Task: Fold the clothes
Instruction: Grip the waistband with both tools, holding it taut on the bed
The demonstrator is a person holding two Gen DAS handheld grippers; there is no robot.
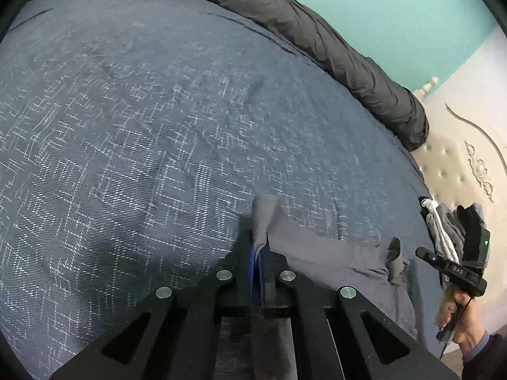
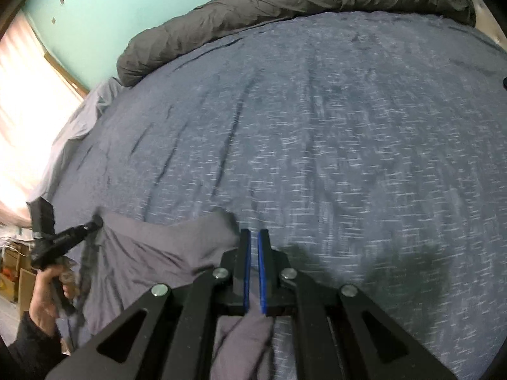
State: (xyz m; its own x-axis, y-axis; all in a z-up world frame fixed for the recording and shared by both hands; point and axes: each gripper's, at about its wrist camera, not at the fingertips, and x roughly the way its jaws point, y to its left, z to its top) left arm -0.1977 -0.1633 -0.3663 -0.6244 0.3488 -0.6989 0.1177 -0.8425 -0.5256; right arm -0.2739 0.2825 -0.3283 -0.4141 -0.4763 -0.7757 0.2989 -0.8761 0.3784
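Observation:
A grey garment (image 1: pixel 320 247) hangs stretched between both grippers, low over the blue patterned bedcover (image 1: pixel 142 110). My left gripper (image 1: pixel 260 237) is shut on one corner, and a tuft of grey cloth pokes out above its blue pads. In the left wrist view, my right gripper (image 1: pixel 395 245) pinches the other end, with cloth bunched below its tip. In the right wrist view, the right gripper (image 2: pixel 253 236) shows only a thin slit between its pads. There the garment (image 2: pixel 152 253) sags to the left and underneath, running to the left gripper (image 2: pixel 95 221), which a hand (image 2: pixel 47 288) holds.
A dark grey rolled duvet (image 1: pixel 332 47) lies along the bed's far edge under a teal wall. A small pile of clothes (image 1: pixel 443 224) sits by the cream tufted headboard (image 1: pixel 459 164). A bright curtained window (image 2: pixel 31 110) and boxes (image 2: pixel 12 269) are to the left.

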